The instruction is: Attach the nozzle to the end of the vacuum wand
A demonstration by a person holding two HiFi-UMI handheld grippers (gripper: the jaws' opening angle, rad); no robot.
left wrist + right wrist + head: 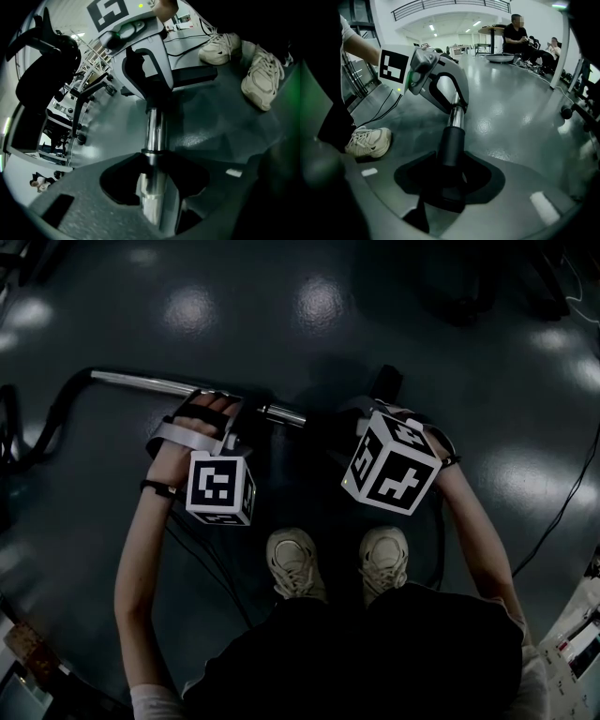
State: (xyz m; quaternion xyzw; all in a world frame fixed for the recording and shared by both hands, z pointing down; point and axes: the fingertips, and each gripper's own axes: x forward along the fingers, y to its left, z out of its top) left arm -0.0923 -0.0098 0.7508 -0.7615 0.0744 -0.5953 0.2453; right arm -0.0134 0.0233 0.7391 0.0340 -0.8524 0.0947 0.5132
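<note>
Jaws of left gripper [150, 197] tight on chrome vacuum wand [155, 131], those of right gripper [447, 183] on black nozzle [452, 145].

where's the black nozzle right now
In the right gripper view the black nozzle sits centre frame in the right claw, its far end meeting the chrome vacuum wand that the left claw holds.

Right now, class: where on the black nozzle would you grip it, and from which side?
Grip the nozzle by its wider rear body, coming across its axis from the side, as the right gripper does. That leaves the round neck free and in line with the wand.
</note>
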